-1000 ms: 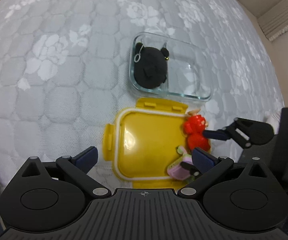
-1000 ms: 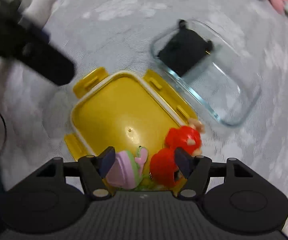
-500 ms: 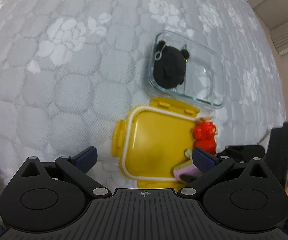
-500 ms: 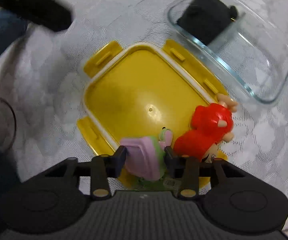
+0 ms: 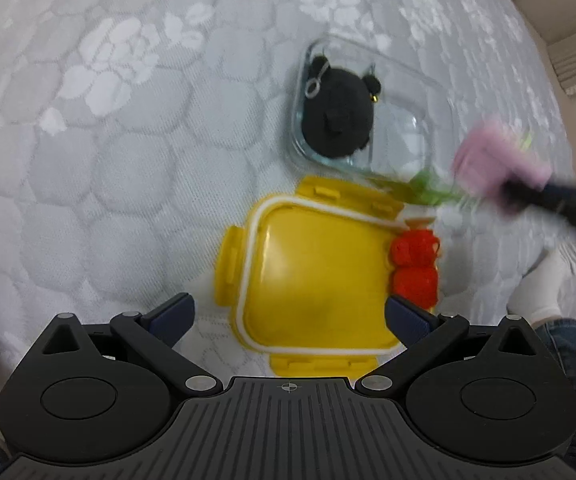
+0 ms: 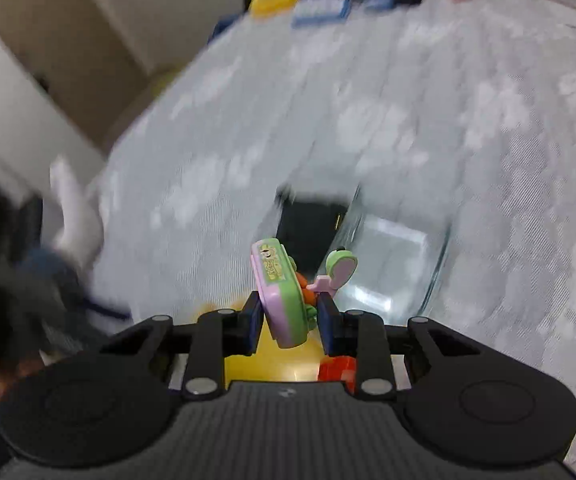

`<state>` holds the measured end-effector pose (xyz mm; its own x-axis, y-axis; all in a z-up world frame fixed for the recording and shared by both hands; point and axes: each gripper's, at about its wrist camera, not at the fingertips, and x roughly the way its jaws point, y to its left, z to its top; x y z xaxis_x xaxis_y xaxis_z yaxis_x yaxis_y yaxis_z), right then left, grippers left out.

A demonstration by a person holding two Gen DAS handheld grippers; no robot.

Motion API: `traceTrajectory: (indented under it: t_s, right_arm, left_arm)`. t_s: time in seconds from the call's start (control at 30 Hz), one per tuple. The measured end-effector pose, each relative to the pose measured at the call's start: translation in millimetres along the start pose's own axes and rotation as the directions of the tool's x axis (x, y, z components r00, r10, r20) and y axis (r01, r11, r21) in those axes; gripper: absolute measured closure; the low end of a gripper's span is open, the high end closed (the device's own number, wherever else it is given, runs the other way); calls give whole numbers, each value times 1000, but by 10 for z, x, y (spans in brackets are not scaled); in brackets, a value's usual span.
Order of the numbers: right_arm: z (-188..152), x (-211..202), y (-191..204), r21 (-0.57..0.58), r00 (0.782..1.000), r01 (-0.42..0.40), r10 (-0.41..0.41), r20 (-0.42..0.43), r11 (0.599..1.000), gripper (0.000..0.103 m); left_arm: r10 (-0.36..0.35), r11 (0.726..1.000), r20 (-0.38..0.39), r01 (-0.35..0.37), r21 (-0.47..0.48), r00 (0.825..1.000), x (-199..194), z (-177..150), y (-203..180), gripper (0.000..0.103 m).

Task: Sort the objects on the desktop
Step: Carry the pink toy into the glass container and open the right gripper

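fingers of the left gripper (image 5: 288, 316) stand wide, empty, over the yellow lid (image 5: 312, 276); a red toy (image 5: 415, 268) lies at its edge. the right gripper (image 6: 288, 320), jaws just closed, clamps the pink-green toy (image 6: 280, 292) above the lid, near the glass container (image 6: 400, 264) holding a black toy (image 5: 338, 120).

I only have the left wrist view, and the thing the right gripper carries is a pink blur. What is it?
Observer: A pink and green toy, pinched between the right gripper's pads, which have just closed on it.
Operator: Anything attached to it?
Observer: A small round green and pink flap sticks out on its glass box side.
Operator: Where is it heading?
Observer: The right wrist view shows the glass box ahead of the toy, its near half bare, the black toy at the far end.
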<state>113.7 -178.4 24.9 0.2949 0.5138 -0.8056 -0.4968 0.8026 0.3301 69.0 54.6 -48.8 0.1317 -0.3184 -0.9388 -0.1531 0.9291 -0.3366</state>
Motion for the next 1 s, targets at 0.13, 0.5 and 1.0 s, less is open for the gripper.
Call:
traceTrajectory:
  t_s: [0.13, 0.5, 1.0]
  right_arm:
    - [170, 26, -133, 41, 995, 62, -65, 73, 997, 72]
    - [251, 647, -338, 150, 989, 147, -144, -35, 978, 72]
    - [148, 925, -221, 125, 973, 199, -180, -145, 972, 71]
  left_arm:
    - [9, 999, -16, -9, 34, 1000, 59, -28, -68, 0]
    - [86, 971, 87, -104, 217, 992, 19, -225, -296, 0]
    - [73, 964, 135, -104, 243, 988, -65, -229, -335, 0]
